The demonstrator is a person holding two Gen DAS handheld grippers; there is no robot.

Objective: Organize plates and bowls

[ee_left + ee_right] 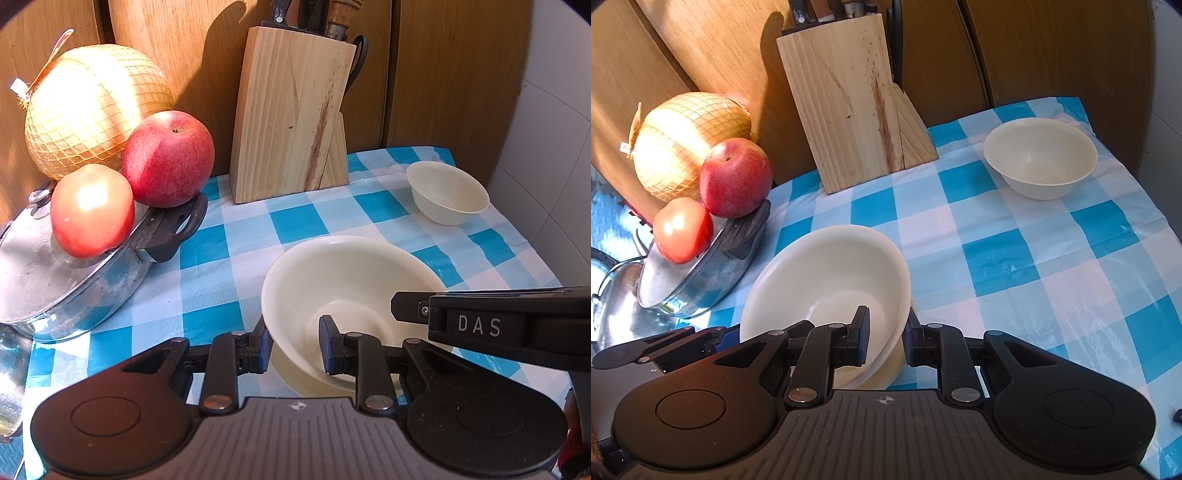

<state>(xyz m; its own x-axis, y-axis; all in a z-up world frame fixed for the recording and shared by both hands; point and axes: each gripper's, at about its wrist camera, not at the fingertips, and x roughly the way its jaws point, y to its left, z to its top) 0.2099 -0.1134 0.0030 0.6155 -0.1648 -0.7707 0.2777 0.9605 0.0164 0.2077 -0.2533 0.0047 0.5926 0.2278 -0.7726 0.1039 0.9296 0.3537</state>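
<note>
A large cream bowl [351,266] [831,266] sits tilted on top of a cream plate [295,376] [886,373] on the blue checked cloth. My left gripper [295,345] is shut on the bowl's near left rim, one pad inside and one outside. My right gripper [885,336] straddles the near right rim the same way, its pads close against the wall. Its black body [480,325] reaches in from the right in the left wrist view. A small cream bowl [447,192] [1039,162] stands alone and upright at the far right of the cloth.
A wooden knife block [288,122] [849,110] stands at the back against wood panels. To the left, a lidded steel pot [74,280] [701,280] has a tomato [92,210], an apple [168,158] and a netted pomelo [92,107] on and behind it. A kettle [613,295] is far left.
</note>
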